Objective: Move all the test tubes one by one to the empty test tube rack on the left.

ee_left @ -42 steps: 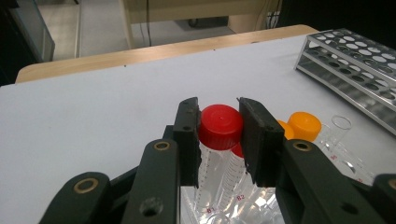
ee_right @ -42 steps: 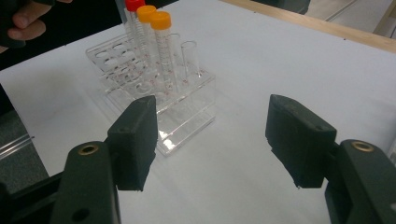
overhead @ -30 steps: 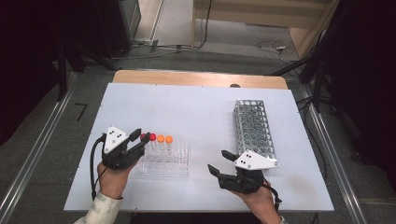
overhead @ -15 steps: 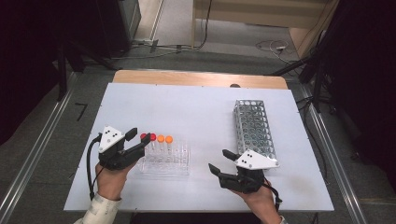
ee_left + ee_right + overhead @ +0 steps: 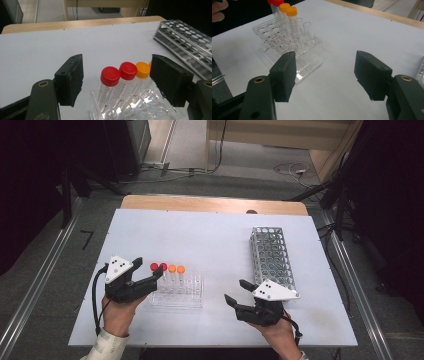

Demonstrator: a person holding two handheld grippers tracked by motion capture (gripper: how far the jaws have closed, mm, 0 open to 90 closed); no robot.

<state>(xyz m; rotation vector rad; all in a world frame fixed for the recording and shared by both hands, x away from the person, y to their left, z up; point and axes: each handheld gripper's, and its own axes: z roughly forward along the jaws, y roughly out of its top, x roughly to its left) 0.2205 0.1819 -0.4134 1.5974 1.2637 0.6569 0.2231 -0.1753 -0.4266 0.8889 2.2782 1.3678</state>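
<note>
Red-capped tubes (image 5: 119,75) stand upright in our clear plastic rack (image 5: 179,291), two of them side by side at its left end, with two orange-capped tubes (image 5: 176,269) next in the same back row. In the left gripper view the red caps touch each other, the nearer orange cap touches the second red one, and printed scales and red labels show on the clear tube walls. The rack sits on the white desk (image 5: 210,235), toward our left front part of it.

Our left hand-held gripper (image 5: 151,276) is at the rack's left end, its jaws pointing along the tube row. Its jaws have just been opening and now stand spread: in the left gripper view the red-capped tubes lie between the two black pads (image 5: 72,77), with clear space on the left side and the right pad just in front of the far orange cap. Neither pad presses on a tube.

Our right hand-held gripper (image 5: 237,291) rests low on the desk to the right of the rack and apart from it, its jaws spread wide with bare desk between them. In the right gripper view the rack lies ahead and to the left of its jaws.

Farther right, a metal wire rack (image 5: 272,255) lies on the desk, running from near our right hand away toward the far edge. A wooden edge (image 5: 210,204) runs along the desk's far side.
</note>
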